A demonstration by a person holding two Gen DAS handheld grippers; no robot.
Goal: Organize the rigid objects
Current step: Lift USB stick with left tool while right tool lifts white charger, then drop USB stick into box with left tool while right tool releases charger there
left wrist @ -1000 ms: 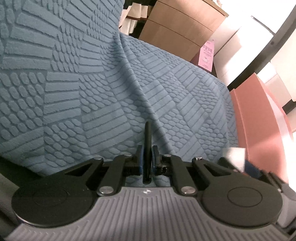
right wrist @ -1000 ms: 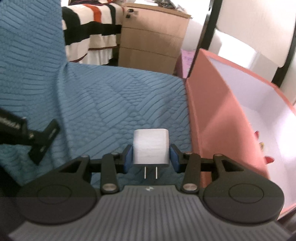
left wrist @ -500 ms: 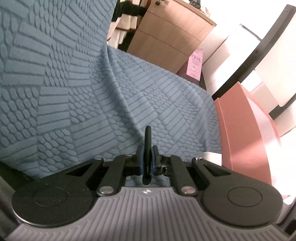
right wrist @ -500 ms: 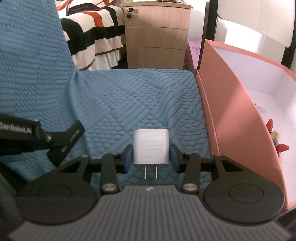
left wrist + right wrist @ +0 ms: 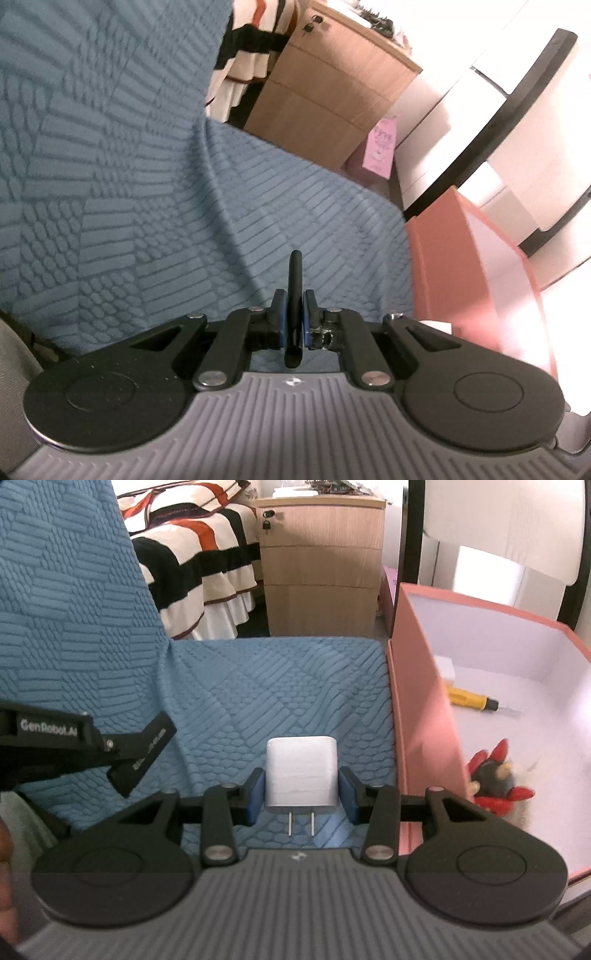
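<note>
Right claw (image 5: pixel 301 794) pinching white plug adapter (image 5: pixel 301 773) across its two flat sides, blue pads (image 5: pixel 255 800) pressing on both, prongs pointing back toward the camera. Hovering over blue textured cover (image 5: pixel 288 686), just left of pink box (image 5: pixel 424 716). Judging adapter as light, rigid, smooth plastic, so likely slippery; gripping mid-body on the flat faces looking right, keeping clear of the thin prongs since those could bend.

Left claw (image 5: pixel 293 314) pressing together on thin black object (image 5: pixel 294 295), held edge-on, sticking out forward past the fingertips and back toward the camera. Cannot tell what it is; looking stiff, narrow, light. Gripping near its middle, so liable to pivot if knocked. Carrying it above same blue cover (image 5: pixel 221 221), pink box (image 5: pixel 461 266) off to the right.

Already lying inside box: yellow-handled tool (image 5: pixel 471 700), small white block (image 5: pixel 445 667), red-and-dark spiky toy (image 5: pixel 495 775). Box walls looking like thin card, probably flexing if bumped. Guessing next step as lowering adapter over the near wall onto bare floor of box, clear of the toy.
</note>
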